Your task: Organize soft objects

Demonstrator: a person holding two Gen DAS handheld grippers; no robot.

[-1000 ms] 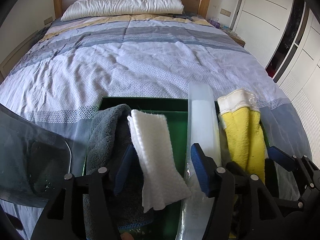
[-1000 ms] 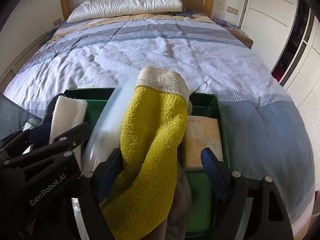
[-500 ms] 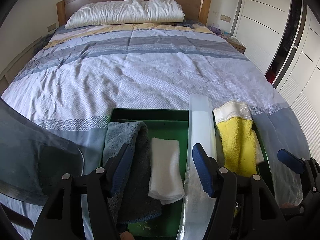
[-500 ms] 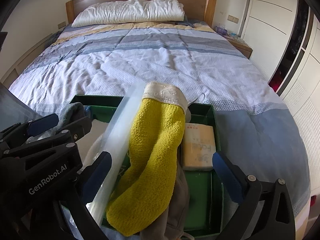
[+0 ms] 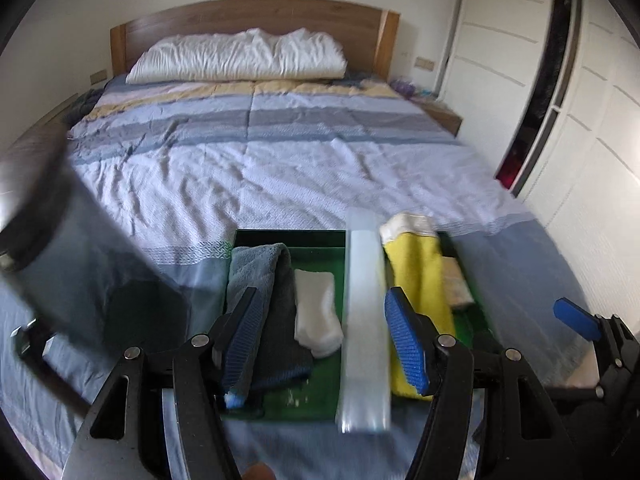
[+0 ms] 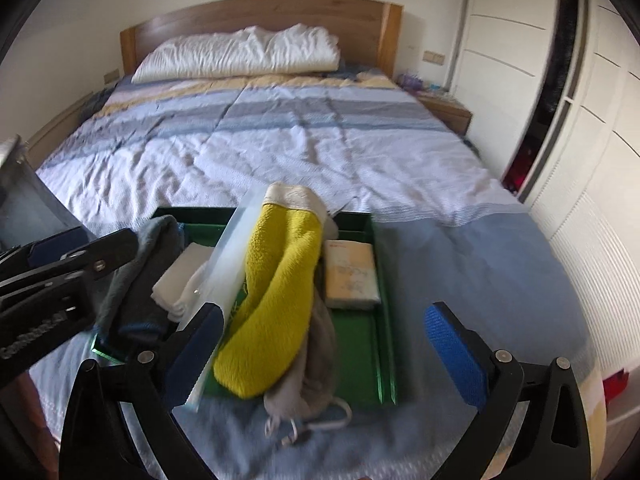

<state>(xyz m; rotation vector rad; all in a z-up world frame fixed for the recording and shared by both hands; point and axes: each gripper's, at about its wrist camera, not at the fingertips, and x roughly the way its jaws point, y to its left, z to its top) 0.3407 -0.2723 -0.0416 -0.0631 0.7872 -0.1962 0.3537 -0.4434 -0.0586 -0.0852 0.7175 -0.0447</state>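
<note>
A green tray (image 5: pixel 320 240) (image 6: pixel 384 344) sits on the foot of the bed. It holds a grey towel (image 5: pixel 276 300) (image 6: pixel 140 280), a folded white cloth (image 5: pixel 316 312) (image 6: pixel 180 280), a clear plastic divider strip (image 5: pixel 364 320) (image 6: pixel 228 264), a yellow towel (image 5: pixel 418 280) (image 6: pixel 276 300) over a beige cloth (image 6: pixel 316 368), and a tissue pack (image 6: pixel 350 274). My left gripper (image 5: pixel 326 348) is open and empty, above the tray's near end. My right gripper (image 6: pixel 324 356) is open wide and empty, held back over the yellow towel's near end.
The bed (image 5: pixel 280 152) with a striped blue and white cover stretches ahead to a white pillow (image 5: pixel 240 56) and wooden headboard (image 6: pixel 260 12). White wardrobe doors (image 6: pixel 592 100) line the right. A dark chair back (image 5: pixel 48 220) stands at the left.
Both grippers have let go and pulled back and up from the tray. The white cloth and yellow towel now lie in the tray, and more of the bed shows.
</note>
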